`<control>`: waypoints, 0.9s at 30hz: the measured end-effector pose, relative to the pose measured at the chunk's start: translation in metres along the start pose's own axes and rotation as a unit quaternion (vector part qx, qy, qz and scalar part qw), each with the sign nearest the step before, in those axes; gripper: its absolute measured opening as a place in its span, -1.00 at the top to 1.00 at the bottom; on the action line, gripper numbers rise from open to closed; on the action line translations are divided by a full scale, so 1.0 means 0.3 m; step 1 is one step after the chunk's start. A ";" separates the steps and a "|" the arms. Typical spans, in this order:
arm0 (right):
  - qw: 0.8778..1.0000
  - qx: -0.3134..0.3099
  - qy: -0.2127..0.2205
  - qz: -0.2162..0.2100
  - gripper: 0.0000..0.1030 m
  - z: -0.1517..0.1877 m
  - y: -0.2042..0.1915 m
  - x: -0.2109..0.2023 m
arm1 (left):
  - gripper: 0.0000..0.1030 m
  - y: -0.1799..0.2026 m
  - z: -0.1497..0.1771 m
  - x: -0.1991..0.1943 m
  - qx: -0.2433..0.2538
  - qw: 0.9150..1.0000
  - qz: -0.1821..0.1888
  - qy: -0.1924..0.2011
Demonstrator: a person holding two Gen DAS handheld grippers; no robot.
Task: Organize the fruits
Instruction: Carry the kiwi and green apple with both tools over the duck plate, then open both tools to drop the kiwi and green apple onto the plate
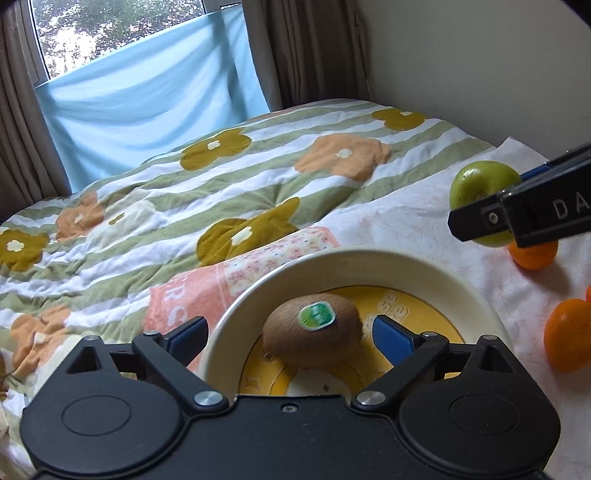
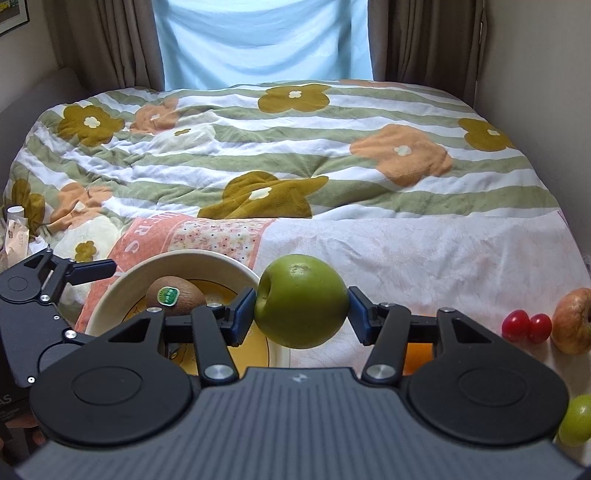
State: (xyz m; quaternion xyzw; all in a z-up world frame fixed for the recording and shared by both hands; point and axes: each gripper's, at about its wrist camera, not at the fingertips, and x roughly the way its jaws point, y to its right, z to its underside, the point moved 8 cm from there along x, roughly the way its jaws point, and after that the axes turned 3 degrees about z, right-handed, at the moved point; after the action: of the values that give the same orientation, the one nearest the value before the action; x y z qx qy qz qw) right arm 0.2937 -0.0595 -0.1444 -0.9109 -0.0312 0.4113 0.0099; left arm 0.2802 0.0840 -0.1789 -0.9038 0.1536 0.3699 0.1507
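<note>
While the left gripper (image 1: pixel 288 334) stands wide open around the kiwi (image 1: pixel 312 334) resting in the bowl (image 1: pixel 369 264), the right gripper (image 2: pixel 301 308) clamps a green apple (image 2: pixel 301 301) just beside the rim. Risk: the apple, dropped early, strikes the rim and rolls toward the oranges (image 1: pixel 532 254) beyond on the bed (image 2: pixel 424 243).

Ahead of me a quilt (image 2: pixel 295 155) striped green and white, with mustard and peach flowers, fills the middle of both views. A pale blue cloth (image 2: pixel 262 40) hangs at top centre over the window (image 1: pixel 110 26), brown curtains (image 2: pixel 424 40) on either side. A pink lettered towel (image 2: pixel 192 236) lies lower left, beside a white patterned sheet (image 2: pixel 424 254) lower right.
</note>
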 end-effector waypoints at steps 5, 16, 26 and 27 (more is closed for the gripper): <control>1.000 -0.017 -0.004 -0.014 -0.33 0.002 -0.032 0.005 | -0.90 -0.045 0.025 -0.068 -0.020 1.000 -0.009 0.003; 0.994 -0.097 -0.016 -0.058 -0.32 0.070 -0.176 0.058 | -0.90 -0.086 0.071 -0.225 -0.051 0.997 -0.042 0.030; 0.991 -0.120 -0.025 -0.061 -0.33 0.123 -0.220 0.119 | -0.90 -0.082 0.116 -0.251 -0.057 0.997 -0.045 0.023; 0.991 -0.118 -0.025 -0.062 -0.33 0.124 -0.219 0.120 | -0.90 -0.083 0.119 -0.254 -0.058 0.997 -0.045 0.023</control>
State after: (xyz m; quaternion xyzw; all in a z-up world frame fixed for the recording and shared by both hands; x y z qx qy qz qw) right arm 0.2863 0.0081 -0.1930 -0.8914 -0.1365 0.4260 -0.0726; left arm 0.2160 0.1331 -0.1447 -0.9254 0.0943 0.3499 0.1113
